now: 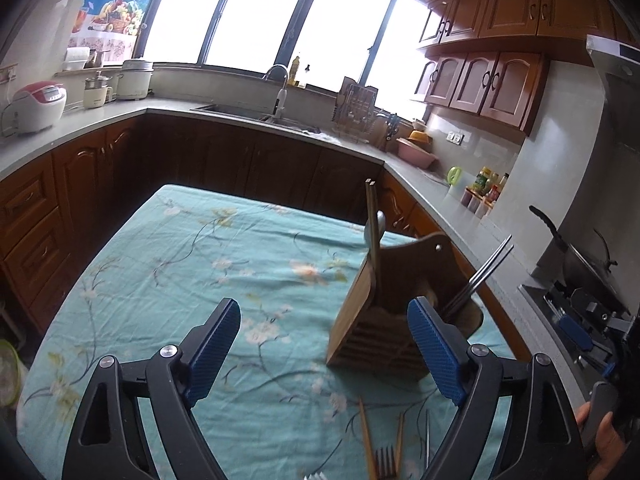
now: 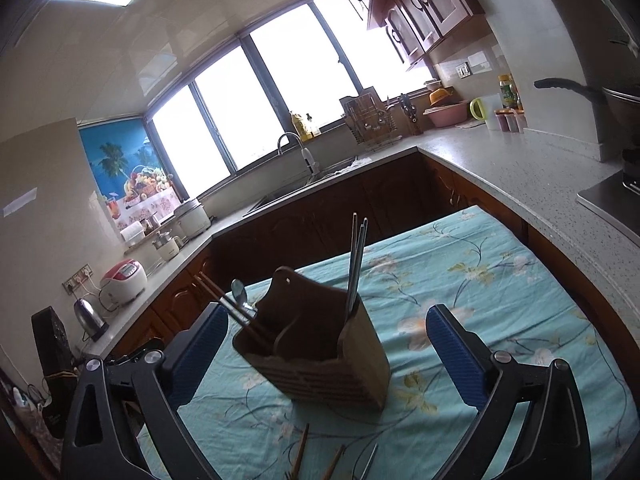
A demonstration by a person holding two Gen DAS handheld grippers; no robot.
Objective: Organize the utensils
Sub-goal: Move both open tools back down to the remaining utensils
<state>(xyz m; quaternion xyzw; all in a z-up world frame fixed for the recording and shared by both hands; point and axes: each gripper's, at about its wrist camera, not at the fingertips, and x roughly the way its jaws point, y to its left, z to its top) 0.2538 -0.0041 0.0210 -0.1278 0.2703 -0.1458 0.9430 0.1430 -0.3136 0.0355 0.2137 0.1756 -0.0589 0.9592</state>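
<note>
Left gripper (image 1: pixel 324 344): black arms, blue ribbed pads, jaws spread wide, nothing between them, only bare cloth. The brown wooden two-compartment utensil holder (image 1: pixel 384 312) stands just ahead of its right pad, outside the gap, upright on the teal floral tablecloth (image 1: pixel 192 264).

Right gripper (image 2: pixel 328 356): jaws likewise released and wide. The holder (image 2: pixel 320 356) sits ahead, in line with the gap; pads do not press it.

Holder contents: a pair of grey metal chopsticks (image 2: pixel 357 264) upright in the compartment toward the right gripper's right pad; brown wooden chopsticks (image 2: pixel 228 300) and a metal spoon (image 2: pixel 239 290) leaning out toward its left pad.

Loose on the cloth below the left gripper's pads: two wooden chopsticks (image 1: pixel 366 440), a metal fork (image 1: pixel 386 460), a thin metal stick (image 1: pixel 427 436).

Open cloth left of and beyond the left gripper as far as the table's far edge; dark wooden cabinets (image 1: pixel 248 160) beyond it. The grey countertop (image 2: pixel 532 176) edge runs close along the cloth past the right gripper's right pad.
</note>
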